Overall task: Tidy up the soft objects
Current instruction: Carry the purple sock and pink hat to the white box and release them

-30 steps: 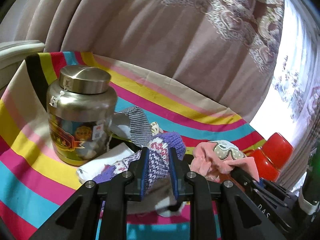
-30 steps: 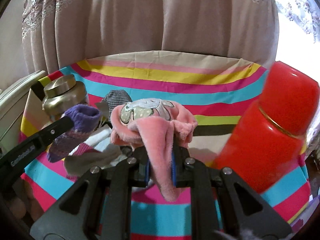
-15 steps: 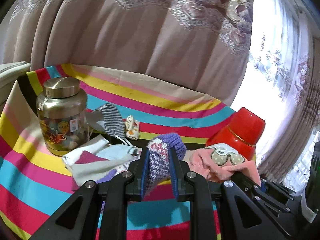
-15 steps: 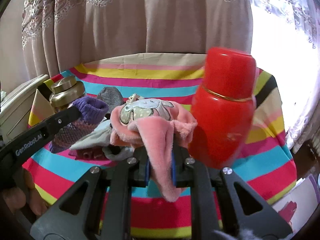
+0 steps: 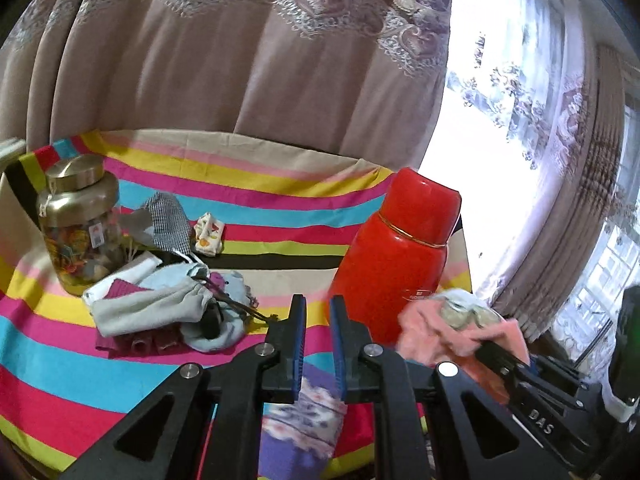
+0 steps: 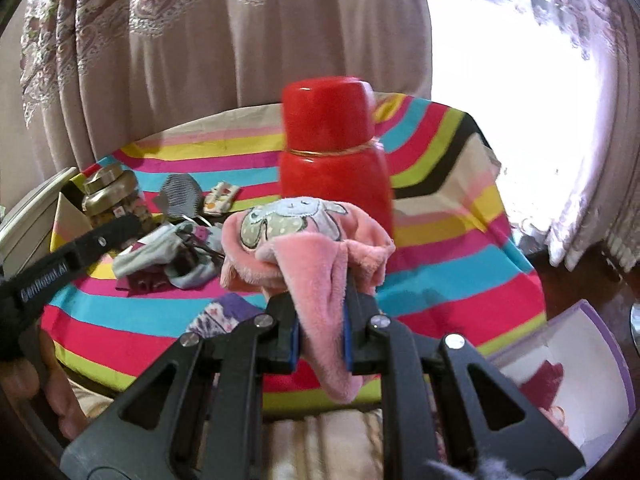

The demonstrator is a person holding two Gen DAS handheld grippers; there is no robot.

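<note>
**Inventory: two soft items off the heap, the rest unsorted**

Item 1. My left gripper [image 5: 318,322]: jaws nearly together. The purple knitted sock [image 5: 304,420] lies under them on the near edge of the striped cloth [image 5: 60,360]; whether the pads pinch its top I cannot tell. The right view shows it flat on the cloth, so I judge it set down.

Item 2. My right gripper [image 6: 320,324]: clamped tight on the pink plush piece with a sheep patch [image 6: 296,236], a flap hanging down between the pads. It is lifted, just in front of the red flask [image 6: 336,160].

Item 3. Remaining heap [image 5: 168,304], left of centre: a grey drawstring pouch, a light blue sock, a maroon piece, something white beneath.

Item 4. Farther back on the left: a checked grey piece [image 5: 168,220] and a small printed piece [image 5: 208,236], lying apart beside the gold-lidded jar [image 5: 78,220].

Item 5. Far right, below the table edge: a purple-rimmed box [image 6: 580,360] with something dark red inside, possibly the destination.

Status, my estimate: early. One item placed, one in transit, at least six untouched.
</note>
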